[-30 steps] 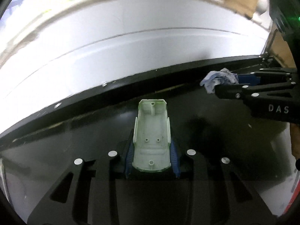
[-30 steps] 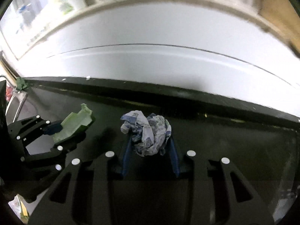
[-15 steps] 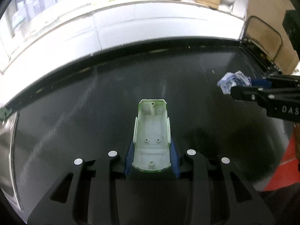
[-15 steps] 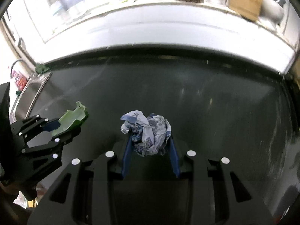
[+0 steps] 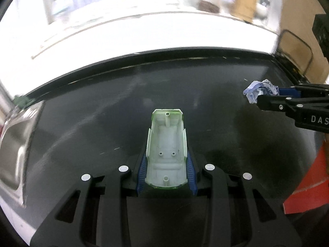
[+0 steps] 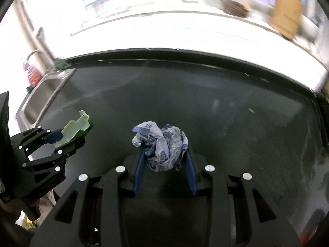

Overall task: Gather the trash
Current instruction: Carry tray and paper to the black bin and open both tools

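My left gripper (image 5: 167, 164) is shut on a pale green plastic shell (image 5: 166, 150), open side up, held above the black countertop (image 5: 102, 123). My right gripper (image 6: 164, 154) is shut on a crumpled blue-and-white paper ball (image 6: 162, 144). In the left wrist view the right gripper (image 5: 267, 94) enters from the right with the paper ball (image 5: 260, 91) at its tip. In the right wrist view the left gripper (image 6: 63, 140) sits at the left with the green shell (image 6: 77, 128).
A steel sink (image 6: 39, 100) with a tap (image 6: 35, 53) lies at the counter's left end; it also shows in the left wrist view (image 5: 12, 144). A white wall and a shelf with jars and a cardboard box (image 6: 285, 18) run behind. A red object (image 5: 308, 185) is at lower right.
Both grippers have pulled back and up from the wall, each holding its item. More of the countertop and the sink are in view now.
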`<state>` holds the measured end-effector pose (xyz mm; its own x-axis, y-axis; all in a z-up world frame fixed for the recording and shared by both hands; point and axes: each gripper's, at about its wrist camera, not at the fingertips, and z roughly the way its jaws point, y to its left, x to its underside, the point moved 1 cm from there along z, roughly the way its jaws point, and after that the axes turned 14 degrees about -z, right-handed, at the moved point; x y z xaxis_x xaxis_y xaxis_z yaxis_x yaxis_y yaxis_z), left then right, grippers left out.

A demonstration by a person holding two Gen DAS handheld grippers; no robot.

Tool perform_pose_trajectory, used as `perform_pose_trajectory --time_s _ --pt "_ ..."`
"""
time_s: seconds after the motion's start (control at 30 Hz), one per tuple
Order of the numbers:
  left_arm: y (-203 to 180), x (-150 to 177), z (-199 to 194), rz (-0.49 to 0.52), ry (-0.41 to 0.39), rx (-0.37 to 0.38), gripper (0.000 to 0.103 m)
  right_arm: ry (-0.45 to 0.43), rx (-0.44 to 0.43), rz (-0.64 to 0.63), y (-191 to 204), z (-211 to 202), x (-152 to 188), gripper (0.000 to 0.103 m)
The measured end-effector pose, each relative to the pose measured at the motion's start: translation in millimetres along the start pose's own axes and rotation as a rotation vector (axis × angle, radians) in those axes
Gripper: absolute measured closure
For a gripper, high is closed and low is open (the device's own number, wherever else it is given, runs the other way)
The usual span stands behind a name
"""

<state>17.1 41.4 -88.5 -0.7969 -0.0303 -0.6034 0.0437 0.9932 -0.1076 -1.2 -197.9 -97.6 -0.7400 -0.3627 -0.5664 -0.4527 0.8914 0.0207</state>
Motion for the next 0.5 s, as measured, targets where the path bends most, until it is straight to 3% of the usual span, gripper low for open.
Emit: perform_pose_trajectory --time_s 0.23,0.5 --pt "81 28 -50 -0.173 -0.057 -0.170 0.070 -0.027 -0.146 -0.211 90 20 -50 0.067" --pt "191 110 -122 -0.477 -0.075 -0.408 0.070 -0.021 -0.370 -0.534 250 35 -74 0.067"
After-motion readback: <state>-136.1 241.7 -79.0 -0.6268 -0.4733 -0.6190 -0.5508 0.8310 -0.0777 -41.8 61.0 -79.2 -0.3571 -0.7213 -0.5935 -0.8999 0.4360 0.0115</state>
